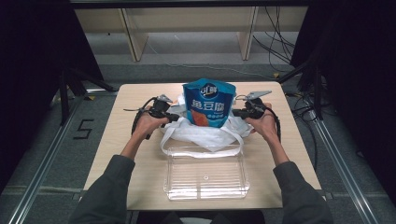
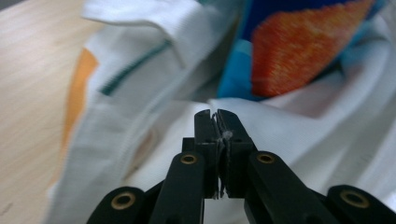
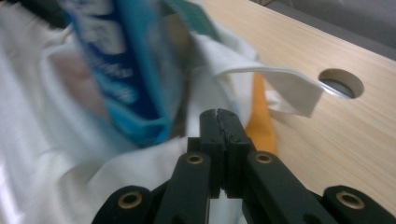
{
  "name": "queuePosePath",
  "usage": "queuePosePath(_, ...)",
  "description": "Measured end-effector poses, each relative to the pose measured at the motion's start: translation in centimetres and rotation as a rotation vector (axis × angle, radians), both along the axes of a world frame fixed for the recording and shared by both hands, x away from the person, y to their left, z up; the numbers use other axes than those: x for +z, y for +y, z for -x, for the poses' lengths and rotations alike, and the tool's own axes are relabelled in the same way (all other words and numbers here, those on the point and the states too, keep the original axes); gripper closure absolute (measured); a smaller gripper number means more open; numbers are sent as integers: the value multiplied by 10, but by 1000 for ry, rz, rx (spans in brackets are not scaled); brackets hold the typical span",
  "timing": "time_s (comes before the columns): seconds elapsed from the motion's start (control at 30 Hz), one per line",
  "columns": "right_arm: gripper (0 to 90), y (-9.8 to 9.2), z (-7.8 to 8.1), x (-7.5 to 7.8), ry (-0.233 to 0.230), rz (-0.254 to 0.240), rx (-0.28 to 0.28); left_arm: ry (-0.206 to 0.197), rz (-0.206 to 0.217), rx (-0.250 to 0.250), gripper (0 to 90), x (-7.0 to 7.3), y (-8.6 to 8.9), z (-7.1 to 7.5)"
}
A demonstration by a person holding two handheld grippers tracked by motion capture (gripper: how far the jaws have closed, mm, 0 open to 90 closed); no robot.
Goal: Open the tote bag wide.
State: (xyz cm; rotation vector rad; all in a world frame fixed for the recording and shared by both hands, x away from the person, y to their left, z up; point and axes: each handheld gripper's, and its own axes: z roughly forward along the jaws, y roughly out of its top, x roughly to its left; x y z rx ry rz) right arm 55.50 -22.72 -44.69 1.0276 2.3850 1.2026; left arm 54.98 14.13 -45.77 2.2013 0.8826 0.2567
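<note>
A blue snack pouch (image 1: 208, 105) with an orange panel stands upright inside a crumpled white cloth bag (image 1: 205, 133) at the middle of the table. My left gripper (image 1: 176, 117) is at the bag's left side and my right gripper (image 1: 235, 112) at its right side, both low against the cloth. In the left gripper view the jaws (image 2: 215, 114) are pressed together, with a tiny white fleck at their seam, in front of the white cloth (image 2: 140, 93) and the pouch (image 2: 299, 51). In the right gripper view the jaws (image 3: 218, 113) meet with no gap, beside the pouch (image 3: 126, 70).
A clear plastic tray (image 1: 243, 186) lies on the wooden table (image 1: 149, 177) just in front of the bag, with the bag's strap draped over its far rim. A round hole (image 3: 341, 83) is cut in the tabletop near a white strap (image 3: 285, 84). Cables run along the floor at the right.
</note>
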Motion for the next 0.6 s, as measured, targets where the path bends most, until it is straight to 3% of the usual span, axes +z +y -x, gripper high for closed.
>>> queuePosePath(0.03, 900, 1, -4, -4, 13, -11, -18, 14, 15, -13, 868, -3, -2, 2)
queuePosePath(0.07, 900, -2, -9, -8, 5, 10, -21, 25, 7, -45, 869, -5, -3, 2)
queuePosePath(0.1, 900, -3, -13, -12, 9, 5, -38, 27, -13, -48, 872, -8, -6, 4)
queuePosePath(0.13, 900, -4, -17, -19, 26, -6, -50, 28, -72, -85, 875, -9, -4, 3)
queuePosePath(0.17, 900, -4, -20, -27, 25, -33, -72, 39, -76, -83, 877, -12, -5, 3)
queuePosePath(0.2, 900, -6, -22, -32, 69, -3, -70, 43, -91, -92, 879, -16, -4, 2)
queuePosePath(0.23, 900, -5, -23, -38, 84, -1, -74, 52, -91, -93, 882, -20, -4, 2)
queuePosePath(0.3, 900, -1, -24, -45, 66, 11, -84, 58, -107, -98, 883, -24, -1, 2)
queuePosePath(0.33, 900, 0, -25, -47, 55, 15, -77, 61, -115, -98, 887, -26, -1, 2)
queuePosePath(0.4, 900, -1, -26, -48, 80, 35, -78, 70, -137, -94, 892, -33, -2, 1)
queuePosePath(0.43, 900, -1, -28, -51, 67, 36, -83, 72, -121, -77, 892, -36, -4, 1)
queuePosePath(0.47, 900, -2, -28, -51, 85, 47, -72, 74, -140, -94, 892, -35, -2, 0)
queuePosePath(0.53, 900, -1, -27, -50, 84, 24, -84, 67, -140, -93, 889, -33, -2, 1)
queuePosePath(0.57, 900, -4, -26, -46, 92, 42, -67, 61, -130, -85, 884, -30, -2, 2)
queuePosePath(0.6, 900, -4, -25, -43, 65, 1, -74, 48, -135, -90, 875, -26, 0, 3)
